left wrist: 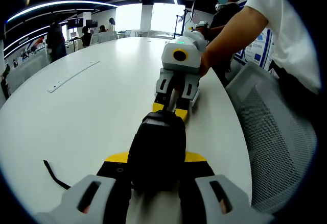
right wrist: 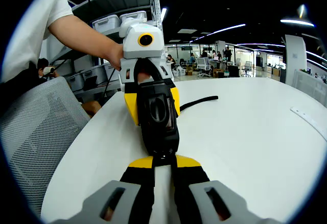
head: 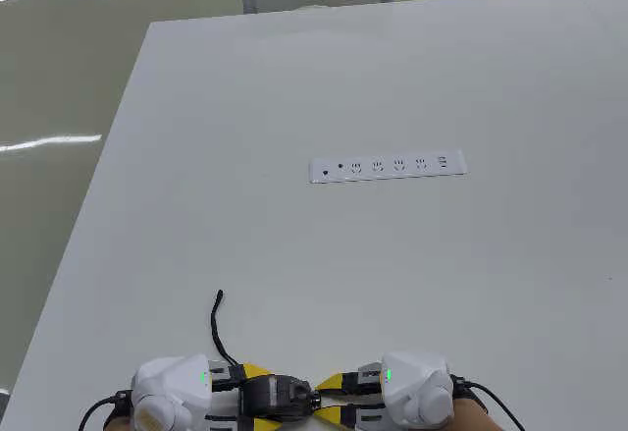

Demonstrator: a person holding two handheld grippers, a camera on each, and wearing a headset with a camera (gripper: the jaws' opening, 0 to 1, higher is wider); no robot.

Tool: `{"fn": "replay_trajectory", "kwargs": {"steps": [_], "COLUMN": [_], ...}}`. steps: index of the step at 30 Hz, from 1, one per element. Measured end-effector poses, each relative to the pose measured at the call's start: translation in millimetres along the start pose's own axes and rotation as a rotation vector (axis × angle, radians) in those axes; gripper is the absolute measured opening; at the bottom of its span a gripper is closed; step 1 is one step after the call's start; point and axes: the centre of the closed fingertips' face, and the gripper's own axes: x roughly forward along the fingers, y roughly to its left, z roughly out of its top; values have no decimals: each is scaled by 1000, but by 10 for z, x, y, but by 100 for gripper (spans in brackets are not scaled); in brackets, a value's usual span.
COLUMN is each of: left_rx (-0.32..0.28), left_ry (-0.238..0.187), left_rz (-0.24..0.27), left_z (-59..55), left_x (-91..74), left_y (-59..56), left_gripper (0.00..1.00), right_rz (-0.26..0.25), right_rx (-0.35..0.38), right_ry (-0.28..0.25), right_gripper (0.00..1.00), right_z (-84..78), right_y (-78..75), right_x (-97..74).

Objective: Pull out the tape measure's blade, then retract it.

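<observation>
The black tape measure [head: 280, 394] lies at the table's near edge between both grippers. My left gripper [head: 257, 397] comes in from the left and is shut on the case [left wrist: 156, 142]; its yellow-tipped jaws clamp both sides. My right gripper [head: 329, 400] faces it from the right. In the right gripper view its jaws [right wrist: 162, 162] are shut on the blade's end, right at the mouth of the case [right wrist: 158, 113]. Hardly any blade shows between them. The case's black wrist strap [head: 218, 328] trails away across the table.
A white power strip [head: 388, 166] lies flat mid-table, well beyond the grippers. The white table [head: 294, 78] stretches wide ahead and to both sides. A grey mesh chair [left wrist: 271, 132] stands at the near edge by the person.
</observation>
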Motion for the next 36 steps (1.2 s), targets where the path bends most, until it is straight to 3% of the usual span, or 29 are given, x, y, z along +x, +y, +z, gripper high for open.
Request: {"fn": "replay_trajectory", "kwargs": {"steps": [17, 36], "left_rx": [5, 9], "left_ry": [1, -4], "left_rz": [-6, -3], "left_z": [15, 10], "left_x": [0, 3], "left_y": [-9, -5], "left_gripper": [31, 31], "right_rz": [2, -10], "right_rx": [-24, -25], "right_ry": [3, 8], "right_gripper": [12, 11], "right_z": [-14, -74], "right_y": [4, -27], "right_x": [-28, -181]}}
